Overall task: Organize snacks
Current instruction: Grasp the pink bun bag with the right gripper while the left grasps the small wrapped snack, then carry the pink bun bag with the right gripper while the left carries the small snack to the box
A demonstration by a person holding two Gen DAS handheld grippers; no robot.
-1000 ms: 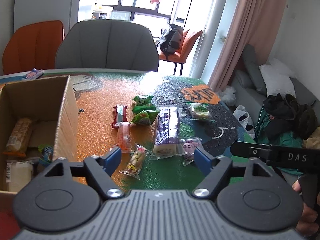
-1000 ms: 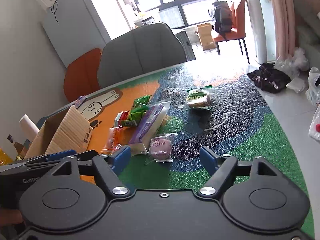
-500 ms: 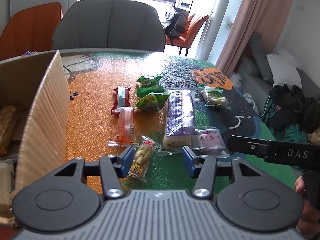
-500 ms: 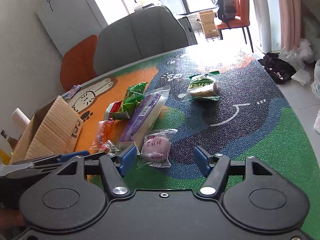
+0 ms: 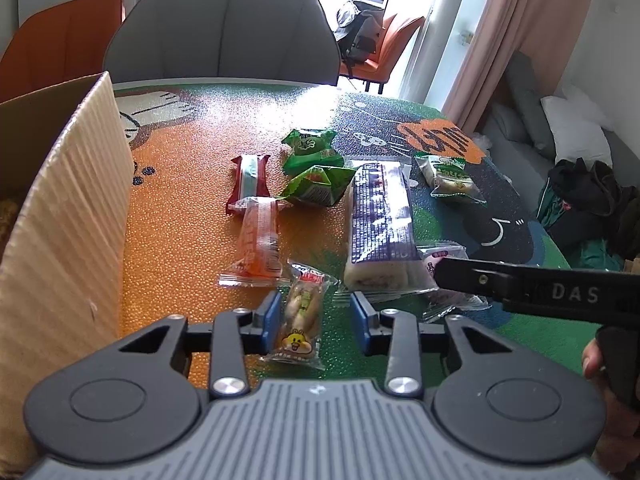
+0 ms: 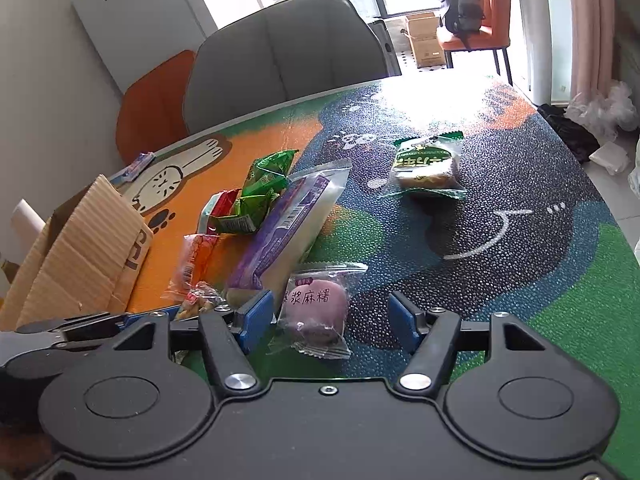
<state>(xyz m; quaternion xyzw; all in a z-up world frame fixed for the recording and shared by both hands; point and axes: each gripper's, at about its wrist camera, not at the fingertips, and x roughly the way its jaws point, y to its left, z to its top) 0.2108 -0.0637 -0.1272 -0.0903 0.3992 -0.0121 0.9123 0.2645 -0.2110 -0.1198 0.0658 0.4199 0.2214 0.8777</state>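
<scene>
Snacks scattered across the colourful cartoon-print desk (image 5: 192,208), beside an open brown cardboard box (image 5: 68,216) at its left edge. Left gripper (image 5: 316,320) low over the desk, fingers (image 5: 269,320) closing around a small clear-wrapped peanut snack with a yellow cartoon face (image 5: 300,320); packet between the blue pads, a gap showing on the right side, not yet pinched. Just beyond it: a translucent orange sausage-stick packet (image 5: 258,246), a red-and-teal wrapped bar (image 5: 250,178), two crinkled green pouches (image 5: 314,168), a long purple-labelled clear bag of white cake (image 5: 380,220), a green-topped clear bun packet (image 5: 446,176) farther right. Right gripper (image 6: 334,320) hovering close to the desk, fingers (image 6: 256,316) parted wide on either side of a round purple mochi in clear plastic with pink lettering (image 6: 316,306); left pad just beside the wrapper, right pad well clear. Mochi lying flat on the dark patch of the desk, touching the end of the long cake bag. Grey upholstered chair (image 6: 288,52) behind the desk.
</scene>
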